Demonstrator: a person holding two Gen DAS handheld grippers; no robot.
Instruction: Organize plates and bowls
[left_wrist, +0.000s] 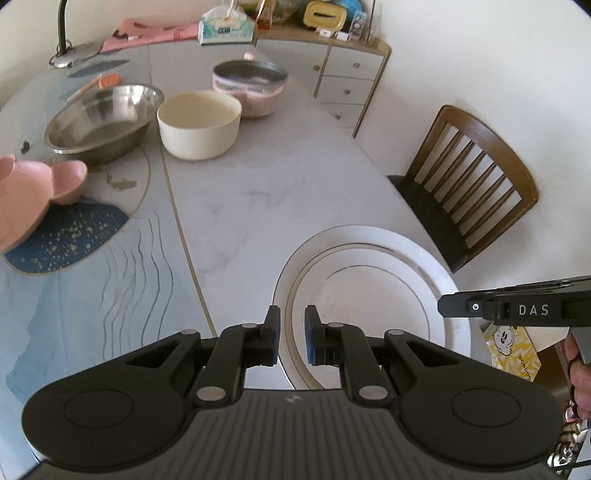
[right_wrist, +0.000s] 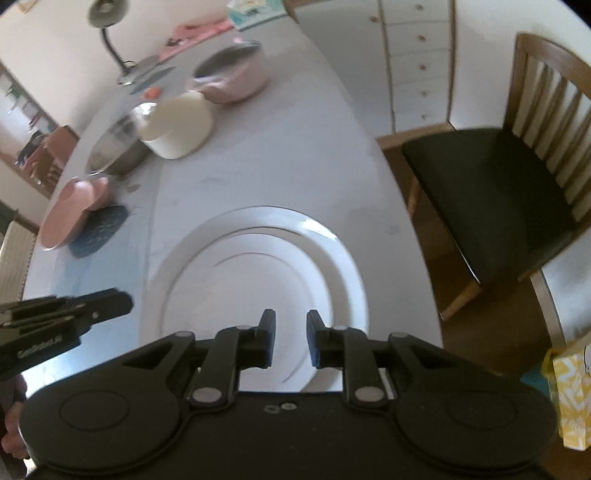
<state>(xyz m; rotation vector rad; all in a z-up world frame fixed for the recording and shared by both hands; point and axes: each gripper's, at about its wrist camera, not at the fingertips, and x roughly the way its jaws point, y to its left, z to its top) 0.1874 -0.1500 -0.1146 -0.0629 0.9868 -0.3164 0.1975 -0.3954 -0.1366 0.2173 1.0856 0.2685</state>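
Left wrist view: your left claw (left_wrist: 291, 332) hangs over the near-left rim of the white plate (left_wrist: 406, 254), jaws narrowly parted, pinching nothing. Beyond the plate, the cream bowl (left_wrist: 199, 125) awaits sorting.

Right wrist view: your right claw (right_wrist: 291, 338) hovers above the plate's centre, slightly spread, empty; the plate lies flat on the worktop (right_wrist: 277, 166), apparently released.

wooden chair (left_wrist: 469, 184) beside table | drawer cabinet (left_wrist: 347, 81) behind | desk lamp (right_wrist: 110, 40) | tissue pack (left_wrist: 226, 27)
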